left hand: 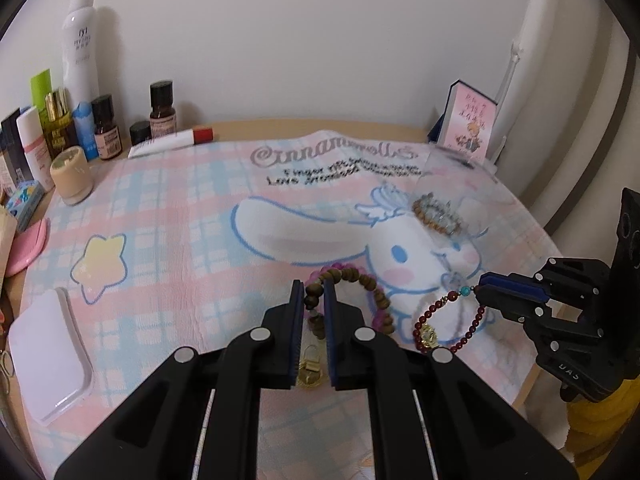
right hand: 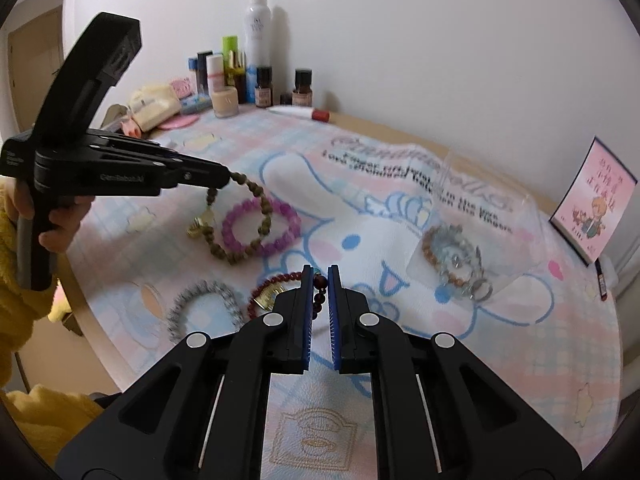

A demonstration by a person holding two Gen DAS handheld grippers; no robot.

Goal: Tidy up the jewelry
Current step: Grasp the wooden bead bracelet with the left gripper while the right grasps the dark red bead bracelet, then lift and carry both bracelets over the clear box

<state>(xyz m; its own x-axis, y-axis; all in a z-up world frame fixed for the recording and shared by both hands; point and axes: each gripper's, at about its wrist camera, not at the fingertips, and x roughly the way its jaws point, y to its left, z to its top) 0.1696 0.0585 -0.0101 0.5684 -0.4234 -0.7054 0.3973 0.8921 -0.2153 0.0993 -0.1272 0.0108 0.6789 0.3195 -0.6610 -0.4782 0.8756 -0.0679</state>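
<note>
The clear box (right hand: 480,248) at the far right of the tabletop (right hand: 400,128) already holds a few bracelets, so the task looks partly done. The left gripper (left hand: 313,286) pinches the brown bead bracelet (left hand: 372,288), which overlaps the purple bracelet (right hand: 260,232). The right gripper (right hand: 320,270) pinches the red bead bracelet (left hand: 448,320). The grey bracelet (right hand: 204,308) lies loose, near.

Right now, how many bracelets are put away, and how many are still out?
Done: a few bracelets already lie in the clear box. In hand: the left gripper pinches the brown bead bracelet, the right gripper the dark red bracelet. Left: the purple bracelet and the grey bracelet still lie on the cloth.
</note>
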